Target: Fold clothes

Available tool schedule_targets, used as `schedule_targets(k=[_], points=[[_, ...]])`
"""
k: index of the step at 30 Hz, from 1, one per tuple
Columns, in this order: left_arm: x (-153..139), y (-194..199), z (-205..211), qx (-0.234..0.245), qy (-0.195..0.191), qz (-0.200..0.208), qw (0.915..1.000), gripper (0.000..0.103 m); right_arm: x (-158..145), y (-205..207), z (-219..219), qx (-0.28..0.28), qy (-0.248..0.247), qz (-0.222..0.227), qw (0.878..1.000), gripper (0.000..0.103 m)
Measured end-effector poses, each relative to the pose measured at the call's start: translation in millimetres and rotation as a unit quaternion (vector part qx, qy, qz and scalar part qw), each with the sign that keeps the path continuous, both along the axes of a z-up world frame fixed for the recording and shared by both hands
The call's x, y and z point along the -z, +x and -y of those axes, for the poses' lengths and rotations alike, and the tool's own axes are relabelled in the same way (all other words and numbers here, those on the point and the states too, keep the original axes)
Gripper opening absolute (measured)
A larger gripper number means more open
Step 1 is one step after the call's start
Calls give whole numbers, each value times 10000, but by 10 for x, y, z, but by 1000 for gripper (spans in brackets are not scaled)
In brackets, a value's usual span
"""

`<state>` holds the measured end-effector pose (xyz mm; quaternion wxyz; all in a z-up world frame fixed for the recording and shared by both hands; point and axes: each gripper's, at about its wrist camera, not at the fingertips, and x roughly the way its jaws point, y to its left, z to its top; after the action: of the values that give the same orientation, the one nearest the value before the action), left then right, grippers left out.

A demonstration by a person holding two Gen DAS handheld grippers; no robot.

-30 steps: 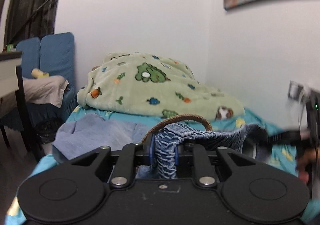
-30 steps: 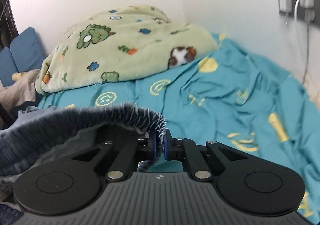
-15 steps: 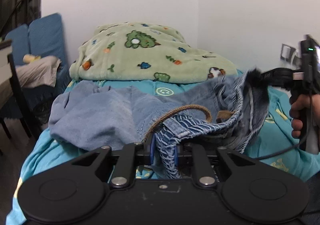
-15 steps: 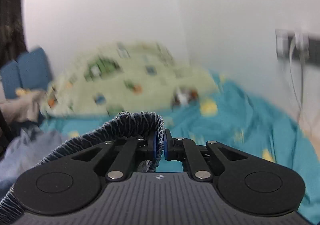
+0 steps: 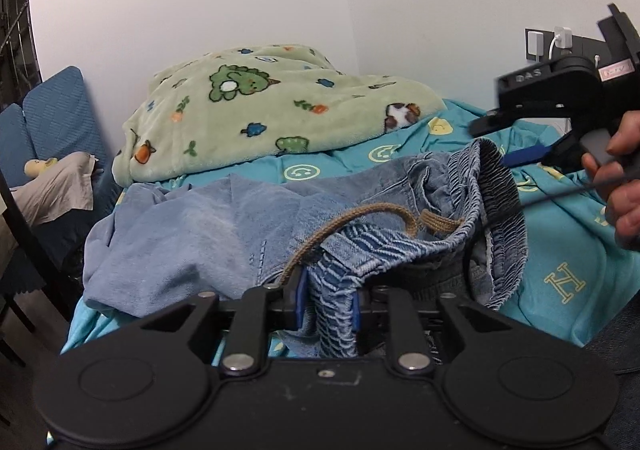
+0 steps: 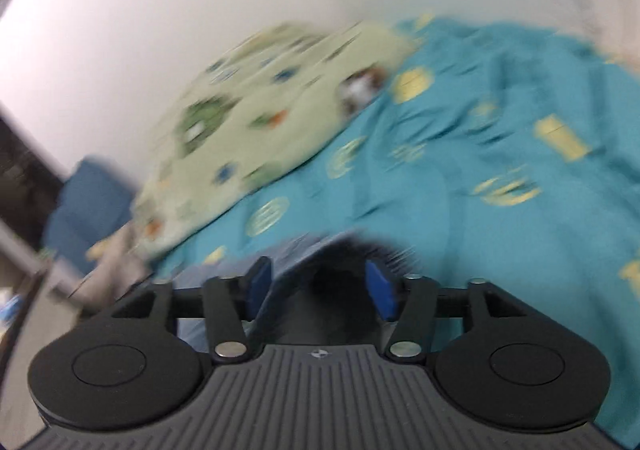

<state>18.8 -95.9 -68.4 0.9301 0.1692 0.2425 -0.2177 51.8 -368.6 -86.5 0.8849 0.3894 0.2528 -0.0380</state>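
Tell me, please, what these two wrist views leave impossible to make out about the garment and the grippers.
- Denim shorts: leg ends, left wrist view; hidden in its own bunched folds.
- Waistband inside left gripper: lower end hidden behind the gripper body.
- Right gripper: open; dark fabric between its fingers is motion-blurred, contact unclear.
- Wall charger: too small to detail.

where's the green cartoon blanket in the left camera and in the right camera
Left wrist view: green cartoon blanket, upper centre, heaped behind the jeans.
Right wrist view: blanket, left of centre, blurred.
Shared landmark: teal bedsheet with yellow smiley prints, under it.
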Motion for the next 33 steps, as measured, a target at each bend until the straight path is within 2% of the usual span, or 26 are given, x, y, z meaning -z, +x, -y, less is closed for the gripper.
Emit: schedule_targets(k=[2, 4, 6, 7, 8, 10, 12, 16, 18, 23, 25, 27, 28, 30, 31, 33], points=[[15, 1, 14, 7, 44, -5, 10000, 23, 66, 83, -99, -414, 215, -110, 9988, 60], [31, 4, 33, 15, 106, -1, 9999, 23, 129, 184, -171, -579, 264, -206, 9978, 60], [46, 10, 53, 28, 161, -15, 9999, 30, 146, 300, -179, -455, 68, -339, 9984, 54], [54, 14, 62, 34, 188, -25, 9998, 33, 156, 351, -169, -347, -38, -396, 9986, 42], [64, 15, 71, 40, 219, -33, 9997, 40, 170, 373, -139, -210, -46, -414, 9989, 26], [89, 13, 91, 52, 290, -47, 9996, 46, 203, 401, -78, 21, 55, -397, 9992, 12], [124, 4, 127, 114, 386, -40, 9992, 53, 200, 357, 7, 139, 115, -180, 9997, 11], [202, -18, 212, 271, 593, -11, 9979, 56, 129, 303, 153, 542, 265, 410, 9973, 10], [252, -26, 256, 347, 729, -8, 9967, 56, 151, 295, 250, 833, 413, 427, 9948, 11], [483, -2, 368, 501, 1280, -192, 9903, 51, 339, 335, 494, 1360, 777, -64, 9876, 11], [537, 43, 368, 472, 1318, -263, 9898, 42, 378, 348, 541, 1388, 807, -175, 9869, 15], [558, 75, 352, 408, 1277, -252, 9907, 28, 400, 366, 567, 1413, 747, -303, 9867, 21], [557, 82, 340, 366, 1229, -226, 9915, 24, 400, 369, 565, 1433, 679, -329, 9868, 22], [532, 79, 309, 296, 1082, -182, 9935, 20, 383, 367, 548, 1486, 515, -321, 9870, 16], [505, 75, 289, 262, 985, -178, 9946, 20, 346, 363, 532, 1489, 398, -224, 9878, 8], [452, 74, 269, 216, 856, -190, 9959, 19, 264, 416, 520, 1209, 236, -128, 9923, 4]])
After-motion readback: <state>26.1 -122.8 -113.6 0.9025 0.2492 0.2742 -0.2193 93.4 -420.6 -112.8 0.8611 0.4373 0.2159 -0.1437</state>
